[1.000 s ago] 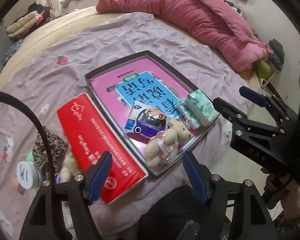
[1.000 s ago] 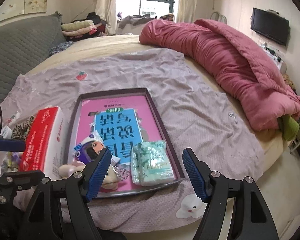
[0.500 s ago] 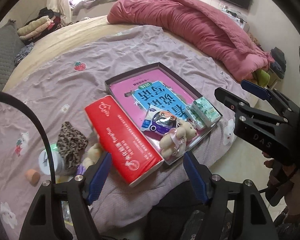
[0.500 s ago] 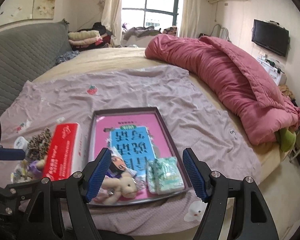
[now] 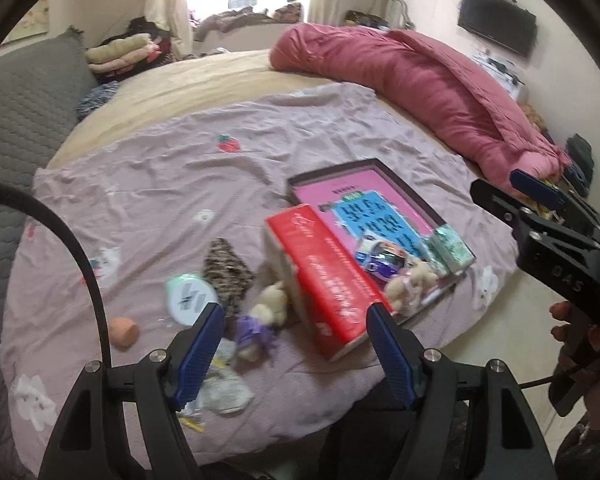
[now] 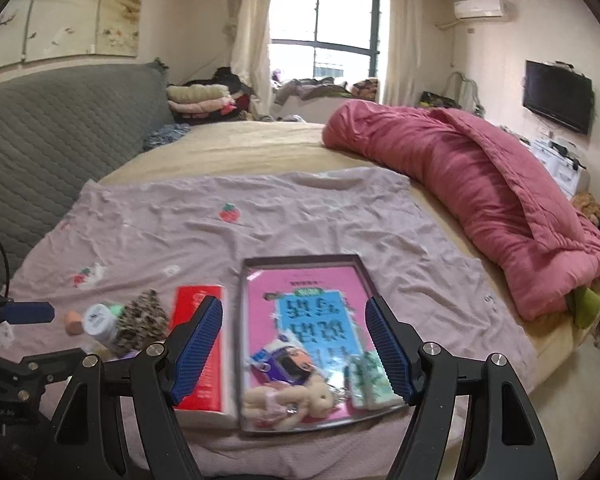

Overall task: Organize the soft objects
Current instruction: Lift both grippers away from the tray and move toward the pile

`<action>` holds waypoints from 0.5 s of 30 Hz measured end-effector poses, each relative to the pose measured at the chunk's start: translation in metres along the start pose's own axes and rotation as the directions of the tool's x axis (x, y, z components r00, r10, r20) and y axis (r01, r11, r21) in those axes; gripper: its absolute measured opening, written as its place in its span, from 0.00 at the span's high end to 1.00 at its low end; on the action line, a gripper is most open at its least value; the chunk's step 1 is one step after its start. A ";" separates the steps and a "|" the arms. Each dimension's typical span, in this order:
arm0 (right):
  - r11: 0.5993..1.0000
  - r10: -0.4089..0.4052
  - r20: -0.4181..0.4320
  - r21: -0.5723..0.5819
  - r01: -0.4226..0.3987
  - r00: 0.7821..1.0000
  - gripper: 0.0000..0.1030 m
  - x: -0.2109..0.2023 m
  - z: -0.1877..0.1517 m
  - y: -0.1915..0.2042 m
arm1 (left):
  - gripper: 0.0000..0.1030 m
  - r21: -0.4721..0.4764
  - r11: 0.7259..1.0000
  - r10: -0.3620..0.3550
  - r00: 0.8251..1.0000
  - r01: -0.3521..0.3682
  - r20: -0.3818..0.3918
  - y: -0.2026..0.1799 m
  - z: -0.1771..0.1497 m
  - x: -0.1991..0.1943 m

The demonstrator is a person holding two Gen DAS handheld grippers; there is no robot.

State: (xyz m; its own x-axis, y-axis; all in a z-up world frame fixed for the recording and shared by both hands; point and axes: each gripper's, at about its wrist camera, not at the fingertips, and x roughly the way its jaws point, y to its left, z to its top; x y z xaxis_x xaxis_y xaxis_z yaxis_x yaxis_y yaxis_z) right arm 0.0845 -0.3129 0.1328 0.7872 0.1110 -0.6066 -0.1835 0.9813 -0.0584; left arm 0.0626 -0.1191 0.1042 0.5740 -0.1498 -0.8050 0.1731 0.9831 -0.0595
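Teddy bear (image 6: 288, 400) lies in the tray (image 6: 300, 261); both grippers' jaws spread, empty.

The letters "DAS" are showing on the black body of the right gripper (image 5: 566, 280); print on the red tissue box (image 5: 328, 276) and pink book (image 6: 316, 320) is blurring beyond reading.

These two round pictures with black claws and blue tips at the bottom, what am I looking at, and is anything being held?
No robot here: a person carries a two-finger gripper in each hand, with a fisheye camera on each looking along its fingers. One picture is from the left gripper, the other from the right gripper. Both are open and hold nothing. On the bed lies a shallow tray with a teddy bear and green tissue packs. Beside it are a red tissue box, a second small bear and a leopard-print cloth.
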 end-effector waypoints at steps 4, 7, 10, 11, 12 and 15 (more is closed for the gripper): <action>0.997 0.032 0.010 -0.067 -0.031 0.999 0.27 -0.006 0.005 0.030 | 0.29 -0.012 0.999 0.042 0.999 -0.042 0.023 0.017 -0.004 -0.011; 0.993 0.046 0.013 -0.111 -0.045 0.999 0.27 -0.009 0.007 0.050 | 0.29 -0.029 0.999 0.046 0.999 -0.045 0.026 0.031 -0.009 -0.018; 0.986 0.071 0.013 -0.154 -0.068 0.997 0.27 -0.010 0.009 0.070 | 0.29 -0.040 0.998 0.056 0.998 -0.054 0.032 0.039 -0.012 -0.022; 0.984 0.079 0.012 -0.160 -0.076 0.997 0.27 -0.011 0.009 0.074 | 0.29 -0.042 0.997 0.060 0.998 -0.059 0.035 0.042 -0.013 -0.023; 0.982 0.089 0.011 -0.166 -0.085 0.996 0.27 -0.011 0.009 0.079 | 0.29 -0.045 0.997 0.063 0.997 -0.061 0.036 0.044 -0.014 -0.025; 0.976 0.108 0.008 -0.191 -0.105 0.994 0.27 -0.012 0.010 0.093 | 0.29 -0.061 0.996 0.062 0.998 -0.060 0.034 0.053 -0.018 -0.027</action>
State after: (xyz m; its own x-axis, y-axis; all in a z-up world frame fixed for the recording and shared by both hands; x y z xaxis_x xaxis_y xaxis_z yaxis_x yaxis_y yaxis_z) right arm 0.0636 -0.2216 0.1423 0.7676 0.2181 -0.6027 -0.3742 0.9159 -0.1451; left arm 0.0420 -0.0612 0.1125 0.6107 -0.0924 -0.7865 0.0899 0.9948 -0.0471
